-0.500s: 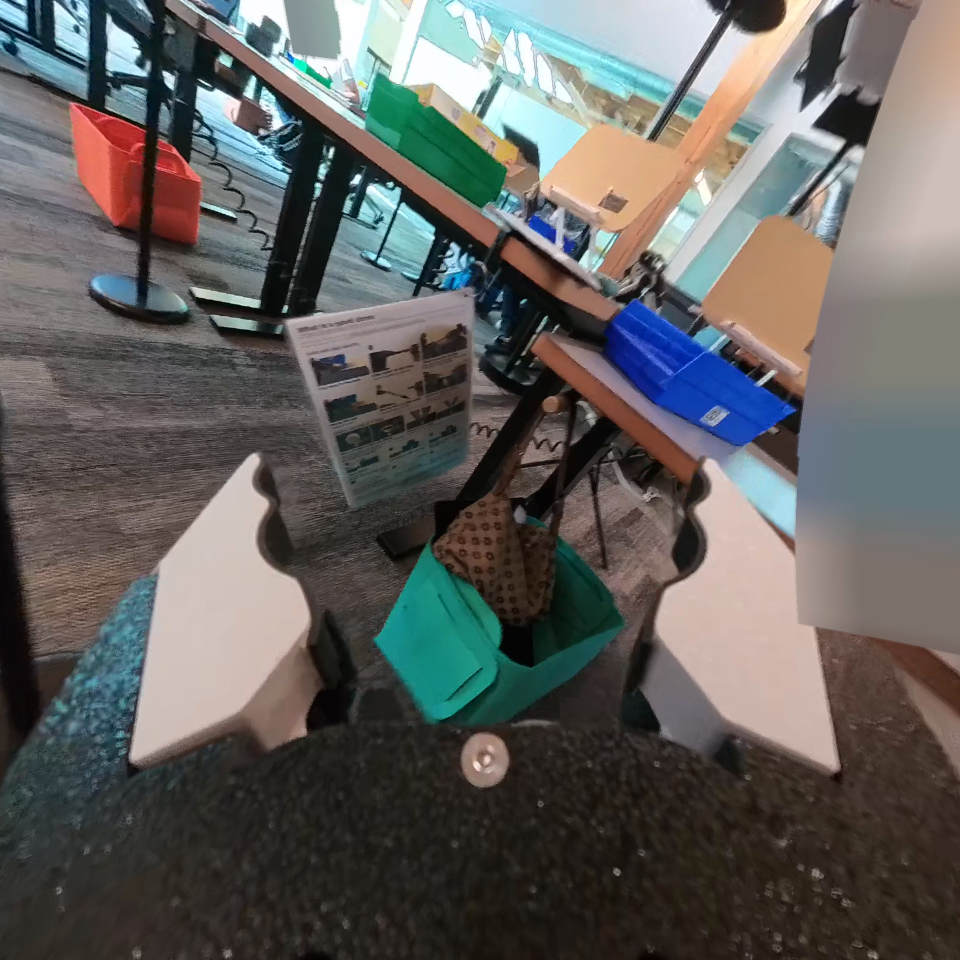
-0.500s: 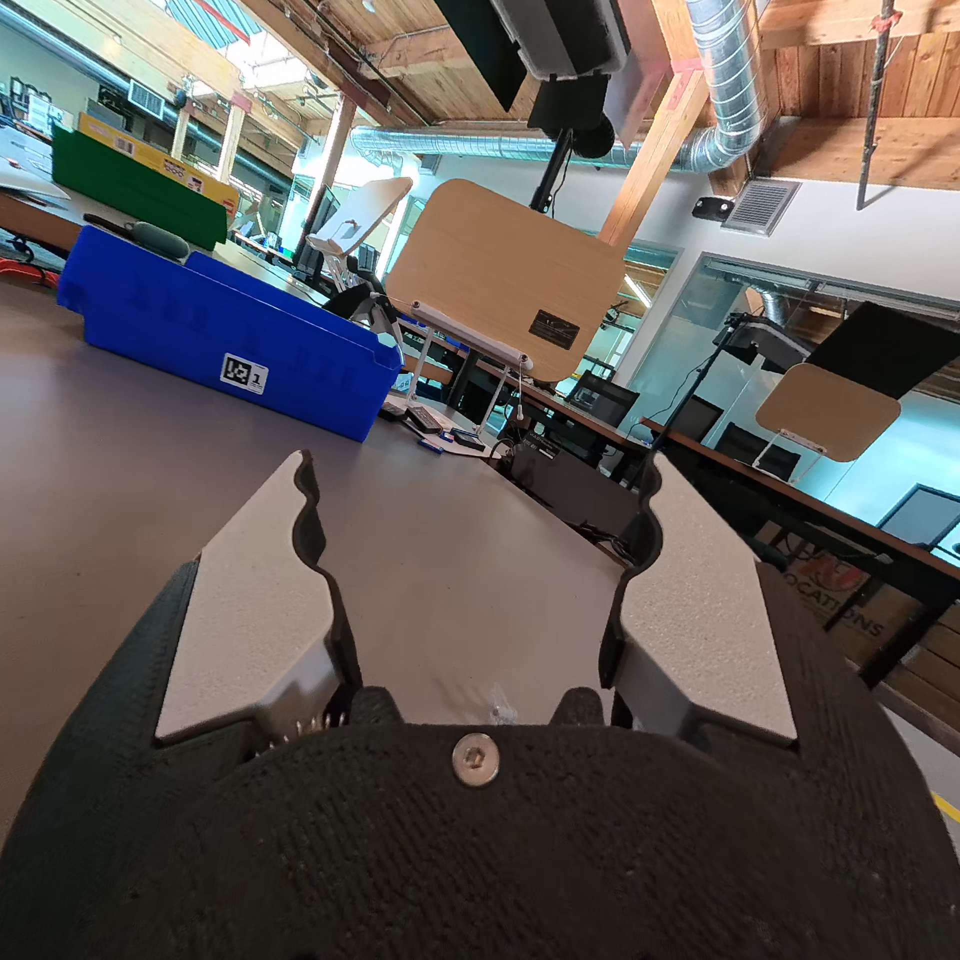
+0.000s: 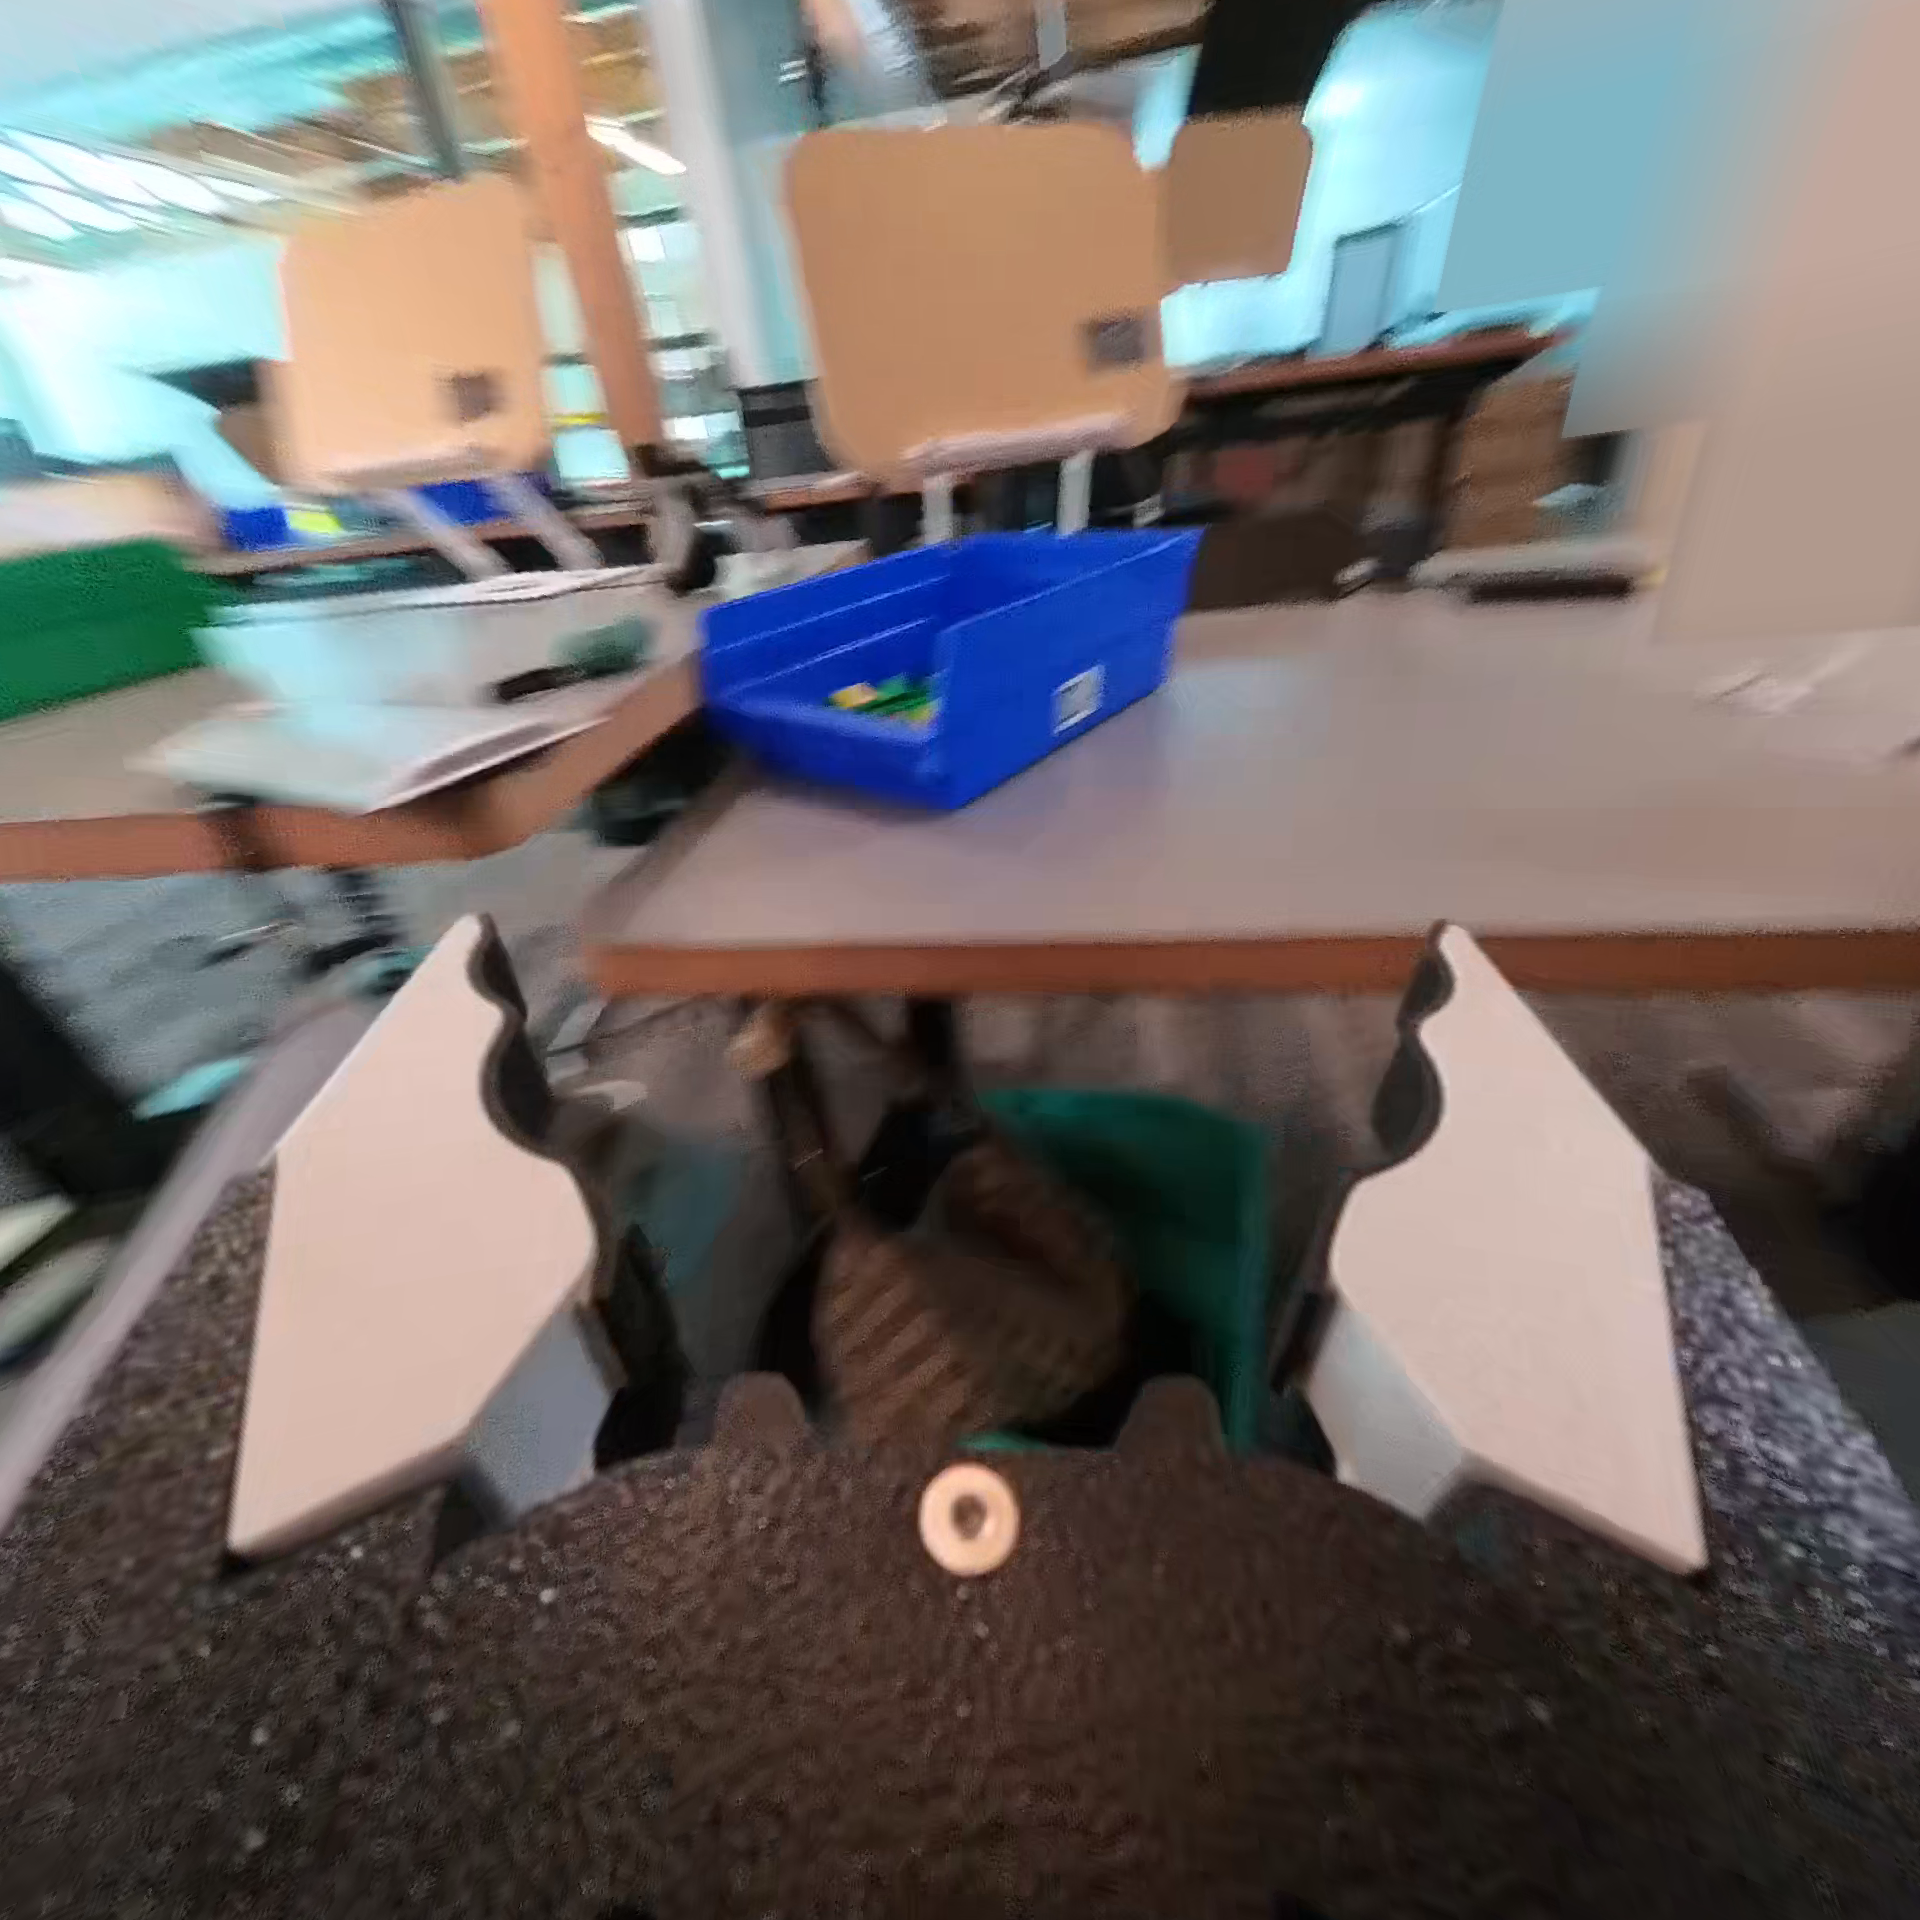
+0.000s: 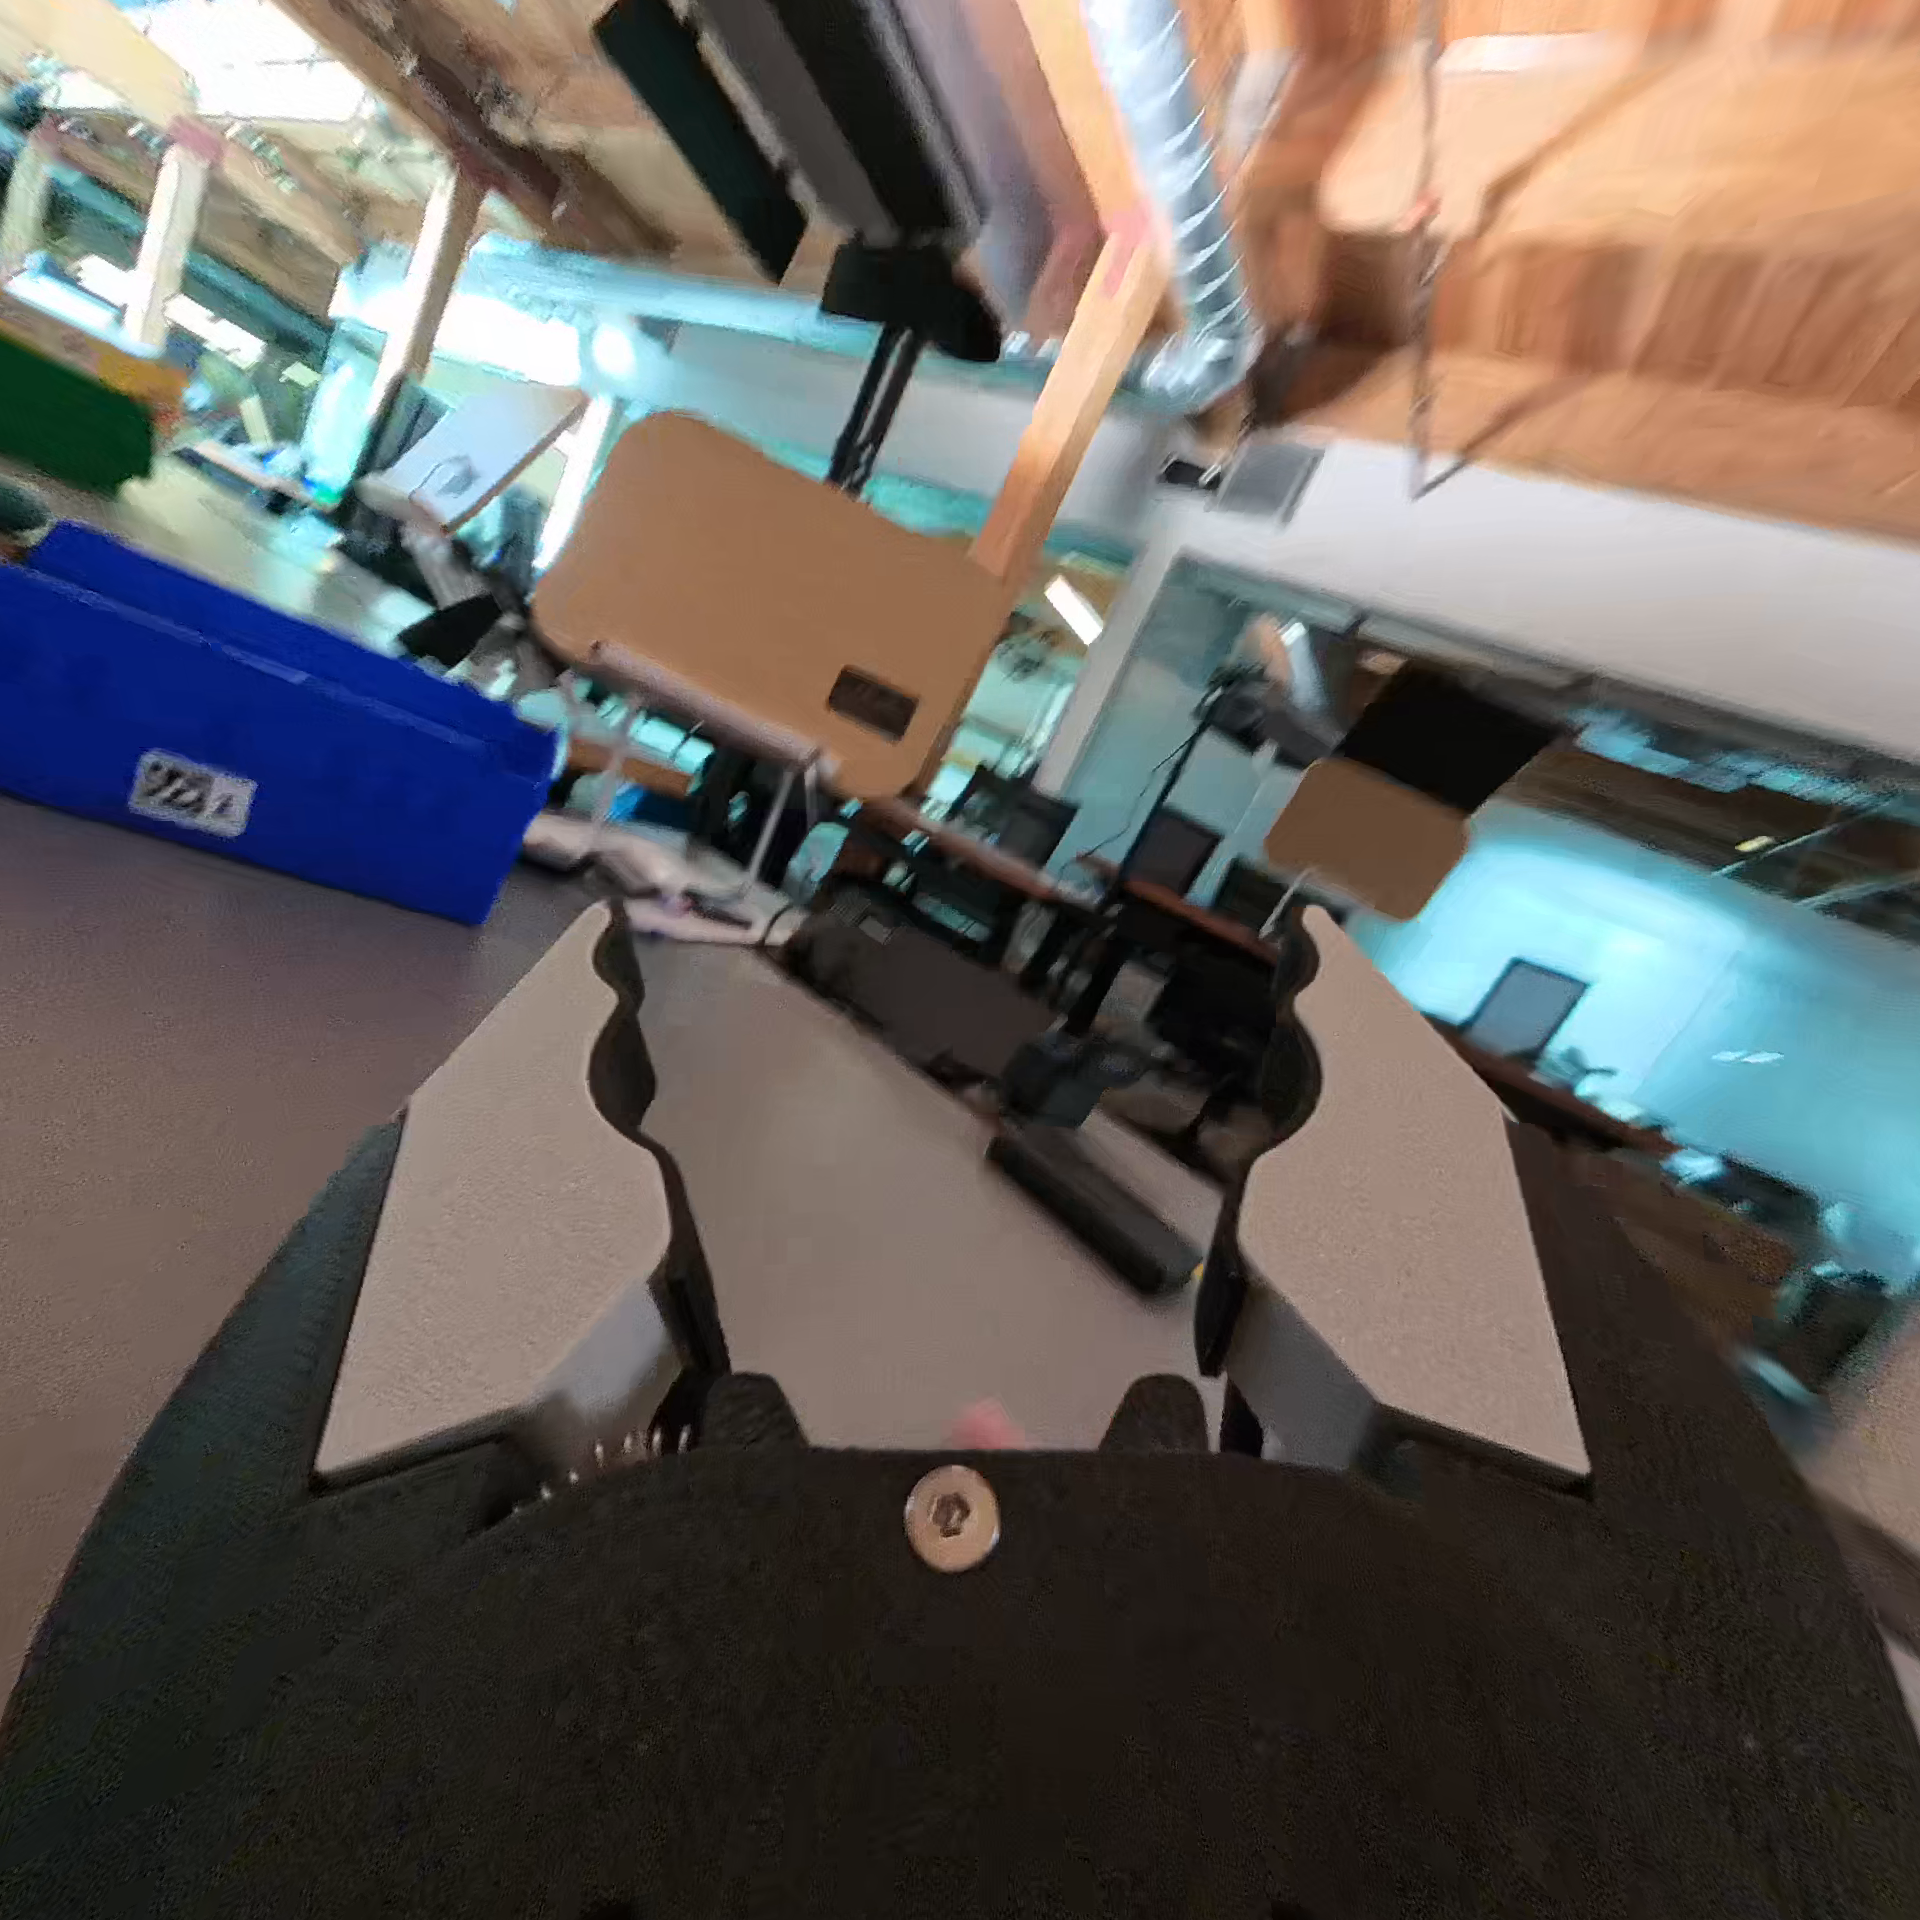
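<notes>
My left gripper (image 3: 961,940) is open and empty, held in front of the near edge of a grey table (image 3: 1351,831). A blue bin (image 3: 966,665) with small green and yellow pieces inside stands on that table, beyond the fingers. Below the table edge, between the jaws, a green fabric bag (image 3: 1164,1195) holds a brown patterned bag (image 3: 966,1299). My right gripper (image 4: 956,920) is open and empty, low over the same grey table (image 4: 208,1039). The blue bin (image 4: 260,727) stands to its left. Both views are blurred.
Tan boards on stands (image 3: 977,291) rise behind the table, also in the right wrist view (image 4: 769,603). A second table (image 3: 312,748) with papers lies at left, with a green bin (image 3: 83,623) behind it. A dark bar-shaped object (image 4: 1091,1205) lies by the table's right edge. Desks and monitors stand beyond.
The left gripper has swung right and up, from the floor and green bag to facing the table and blue bin. The right gripper has shifted slightly, the bin sliding left in view.
</notes>
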A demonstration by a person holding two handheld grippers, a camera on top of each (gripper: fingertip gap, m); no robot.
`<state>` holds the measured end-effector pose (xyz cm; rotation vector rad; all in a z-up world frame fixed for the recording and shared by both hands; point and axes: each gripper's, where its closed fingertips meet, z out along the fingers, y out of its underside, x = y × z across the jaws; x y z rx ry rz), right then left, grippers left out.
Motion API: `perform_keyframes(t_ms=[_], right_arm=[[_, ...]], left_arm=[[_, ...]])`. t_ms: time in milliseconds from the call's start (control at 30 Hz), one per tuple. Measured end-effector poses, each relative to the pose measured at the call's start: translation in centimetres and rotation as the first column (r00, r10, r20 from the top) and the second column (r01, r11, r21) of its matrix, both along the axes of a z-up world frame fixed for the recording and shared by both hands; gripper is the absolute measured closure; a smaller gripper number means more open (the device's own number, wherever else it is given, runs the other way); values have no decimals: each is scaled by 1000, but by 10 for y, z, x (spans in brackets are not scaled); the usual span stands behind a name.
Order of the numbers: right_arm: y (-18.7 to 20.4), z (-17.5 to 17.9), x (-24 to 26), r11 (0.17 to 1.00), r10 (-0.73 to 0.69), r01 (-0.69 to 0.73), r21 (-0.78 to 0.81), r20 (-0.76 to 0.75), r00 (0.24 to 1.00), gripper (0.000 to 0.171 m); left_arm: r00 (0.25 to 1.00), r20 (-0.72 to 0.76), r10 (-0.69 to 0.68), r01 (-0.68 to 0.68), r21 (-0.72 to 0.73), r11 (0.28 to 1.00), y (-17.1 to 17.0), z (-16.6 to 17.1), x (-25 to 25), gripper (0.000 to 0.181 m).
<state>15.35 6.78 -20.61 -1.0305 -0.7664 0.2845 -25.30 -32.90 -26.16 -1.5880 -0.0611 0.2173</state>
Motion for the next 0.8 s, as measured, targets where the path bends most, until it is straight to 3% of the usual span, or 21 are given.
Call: perform_keyframes(t_ms=[67, 133, 233, 267, 333, 433, 633, 800], right_arm=[[2, -25, 0, 984, 96, -73, -164, 139, 986, 61], [-10, -64, 1, 915, 282, -160, -371, 303, 911, 86], [-45, -120, 11, 680, 585, -213, -702, 344, 735, 125], [-49, -132, 16, 638, 619, -195, -745, 346, 705, 125], [-50, -149, 21, 615, 656, -189, -765, 365, 661, 135], [-48, -158, 21, 577, 702, -215, -788, 343, 624, 145], [-49, -172, 17, 465, 814, -242, -852, 304, 495, 150], [-54, -174, 12, 358, 872, -247, -900, 228, 434, 168]], left_arm=[[973, 113, -200, 199, 18, 980, 49, 11, 23, 31], [923, 189, -336, 336, 36, 941, 90, 17, 44, 39], [809, 265, -525, 522, 85, 848, 141, 23, 87, 68], [772, 280, -571, 570, 91, 816, 158, 24, 102, 72], [680, 301, -669, 683, 73, 727, 187, 23, 137, 87], [558, 333, -760, 805, 7, 594, 226, 15, 187, 94], [368, 420, -829, 928, -111, 356, 270, -7, 263, 95], [314, 440, -841, 949, -118, 292, 299, -14, 296, 96]])
